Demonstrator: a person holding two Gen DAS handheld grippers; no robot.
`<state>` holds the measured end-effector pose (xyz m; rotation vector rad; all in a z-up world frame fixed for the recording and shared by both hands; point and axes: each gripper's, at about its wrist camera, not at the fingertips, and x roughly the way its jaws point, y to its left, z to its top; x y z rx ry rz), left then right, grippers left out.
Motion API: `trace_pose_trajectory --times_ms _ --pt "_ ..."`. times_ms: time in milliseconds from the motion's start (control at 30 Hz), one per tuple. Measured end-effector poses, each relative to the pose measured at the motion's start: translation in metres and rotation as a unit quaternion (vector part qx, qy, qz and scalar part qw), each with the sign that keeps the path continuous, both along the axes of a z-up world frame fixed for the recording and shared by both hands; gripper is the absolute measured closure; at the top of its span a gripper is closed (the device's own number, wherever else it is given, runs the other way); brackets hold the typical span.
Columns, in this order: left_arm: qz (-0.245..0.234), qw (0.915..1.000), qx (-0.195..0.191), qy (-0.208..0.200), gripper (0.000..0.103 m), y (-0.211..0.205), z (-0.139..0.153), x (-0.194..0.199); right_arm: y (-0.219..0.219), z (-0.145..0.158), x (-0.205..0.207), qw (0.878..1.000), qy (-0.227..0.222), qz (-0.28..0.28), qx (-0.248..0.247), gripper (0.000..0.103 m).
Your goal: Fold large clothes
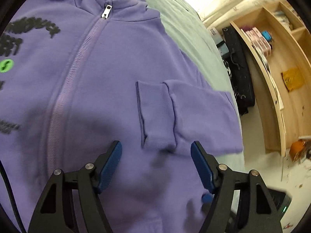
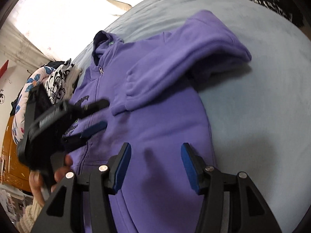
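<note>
A bed [image 2: 252, 101] covered by a pale blue-green sheet [image 1: 180, 29] carries everything here. A purple zip-up hoodie [image 2: 159, 120] lies flat on it, front up, zipper closed, one sleeve [image 2: 175, 64] folded across the chest. Bare sheet shows along the hoodie's side out to the bed's edge. Near the far-left edge, a heap of patterned clothes [image 2: 56, 81] rests beside the hoodie's collar.

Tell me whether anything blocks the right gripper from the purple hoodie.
Nothing visible does. The right gripper hangs open directly over the purple zip-up fleece hoodie, with only air between. The left gripper, also open, is off to its left, not underneath it.
</note>
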<state>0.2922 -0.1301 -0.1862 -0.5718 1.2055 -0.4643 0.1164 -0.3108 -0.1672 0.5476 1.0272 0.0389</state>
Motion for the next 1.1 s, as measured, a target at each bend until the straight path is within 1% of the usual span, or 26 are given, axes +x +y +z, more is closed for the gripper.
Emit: trace_pose_trajectory --times_ms 133,167,200,233,267,300,367,400,433,467,533,633,667,733,800,867,933,1000,1033,1067,1100 --pt "0.002 0.9999 0.01 -0.002 0.031 -0.018 -0.01 0.015 0.003 0.0 0.0 1.0 -0.002 0.003 -0.005 0.049" --pt "0.002 0.9999 0.015 -0.003 0.036 -0.021 -0.011 0.02 0.002 0.0 -0.001 1.0 -0.002 0.003 -0.006 0.049" --pt "0.0 0.9998 0.02 -0.003 0.047 -0.026 -0.01 0.023 0.003 0.0 0.001 1.0 -0.002 0.003 -0.007 0.049" --pt "-0.01 0.9995 0.029 0.004 0.079 -0.034 -0.01 0.029 0.002 0.0 0.001 1.0 -0.001 0.003 -0.008 0.049" --pt "-0.018 0.9991 0.035 0.012 0.094 -0.037 -0.013 0.033 0.001 0.0 0.001 1.0 0.0 0.002 -0.009 0.049" --pt "-0.023 0.9983 0.05 0.018 0.094 -0.044 -0.011 0.037 0.001 0.0 0.002 1.0 0.001 0.0 -0.009 0.049" --pt "-0.03 0.9956 0.088 -0.007 0.095 -0.056 0.006 0.04 -0.001 0.001 0.0 1.0 0.0 -0.003 -0.011 0.049" --pt "-0.032 0.9943 0.1 -0.018 0.095 -0.059 0.014 0.04 -0.002 0.002 -0.001 1.0 -0.001 -0.004 -0.013 0.049" --pt "-0.03 0.992 0.113 -0.047 0.095 -0.061 0.033 0.041 -0.004 0.003 -0.003 1.0 -0.003 -0.007 -0.016 0.049" --pt "-0.028 0.9906 0.117 -0.066 0.095 -0.06 0.046 0.042 -0.005 0.005 -0.005 1.0 -0.005 -0.009 -0.021 0.049" --pt "-0.014 0.9843 0.127 -0.122 0.095 -0.054 0.082 0.045 -0.008 0.006 -0.008 1.0 -0.007 -0.012 -0.025 0.049" --pt "0.019 0.9695 0.146 -0.195 0.095 -0.032 0.13 0.046 -0.011 0.007 -0.009 0.999 -0.007 -0.011 -0.029 0.049" --pt "0.031 0.9639 0.158 -0.212 0.095 -0.024 0.142 0.046 -0.012 0.007 -0.009 0.999 -0.007 -0.009 -0.032 0.049" --pt "0.049 0.9529 0.183 -0.237 0.095 -0.006 0.154 0.046 -0.011 0.007 -0.008 0.999 -0.005 -0.006 -0.038 0.049" --pt "0.061 0.9444 0.212 -0.244 0.095 0.012 0.154 0.046 -0.012 0.008 -0.006 0.999 -0.005 -0.004 -0.043 0.049" --pt "0.07 0.9412 0.234 -0.234 0.096 0.038 0.144 0.039 -0.011 0.012 -0.003 0.999 -0.008 -0.003 -0.052 0.049" --pt "0.075 0.9395 0.262 -0.208 0.096 0.057 0.118 0.043 -0.011 0.014 0.0 0.998 -0.01 -0.002 -0.062 0.049" --pt "0.069 0.9377 0.291 -0.178 0.096 0.069 0.086 0.043 -0.011 0.016 0.004 0.997 -0.007 0.001 -0.071 0.049" --pt "0.064 0.9362 0.308 -0.158 0.094 0.08 0.071 0.037 -0.012 0.016 0.007 0.997 -0.003 0.001 -0.078 0.049" --pt "0.056 0.9352 0.323 -0.135 0.093 0.082 0.054 0.038 -0.012 0.016 0.009 0.997 0.001 0.002 -0.082 0.049" --pt "0.045 0.9364 0.33 -0.112 0.091 0.085 0.04 0.038 -0.013 0.016 0.013 0.996 0.006 0.003 -0.086 0.049"
